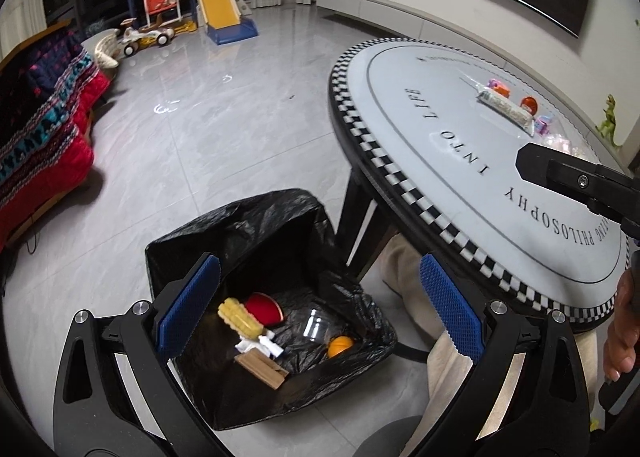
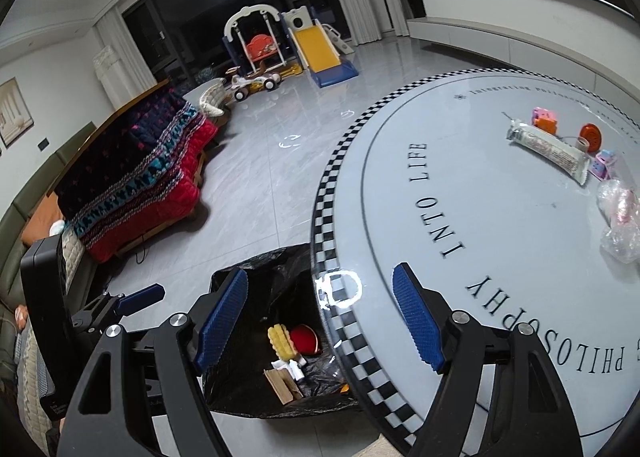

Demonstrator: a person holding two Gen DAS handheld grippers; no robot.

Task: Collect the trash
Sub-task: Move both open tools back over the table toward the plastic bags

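Left gripper: the left gripper (image 1: 320, 309) tilts down over the bin bag (image 1: 240, 225), jaws wide apart, nothing between the blue pads.
Right gripper: the right gripper (image 2: 320, 317) tilts down across the table (image 2: 500, 257) edge, one finger over the bag, the other over the tabletop; jaws wide apart and empty.
Right gripper seen from the left: its black body (image 1: 576, 177) juts in from the right above the tabletop, with a person's hand (image 1: 622, 341) below it at the frame edge.
Bin bag: black, mouth open, on the floor just beside the table's checkered rim.
In the bag: a yellow ridged piece (image 1: 240, 319), a red bowl (image 1: 266, 307), crumpled white paper (image 1: 260, 347), a brown cardboard piece (image 1: 262, 369) and a small orange ball (image 1: 340, 345).
Wrapper: a long white packet (image 2: 548, 147) lies flat on the far side of the table, well apart from both grippers, its long axis running from upper left to lower right.
Around the wrapper: a pink-and-orange toy (image 2: 544, 121) and an orange round lid (image 2: 591, 137) just behind it, a pink-and-blue toy (image 2: 604, 165) at its lower end.
Clear plastic: crumpled wrap (image 2: 620, 217) lies near the table's right side.
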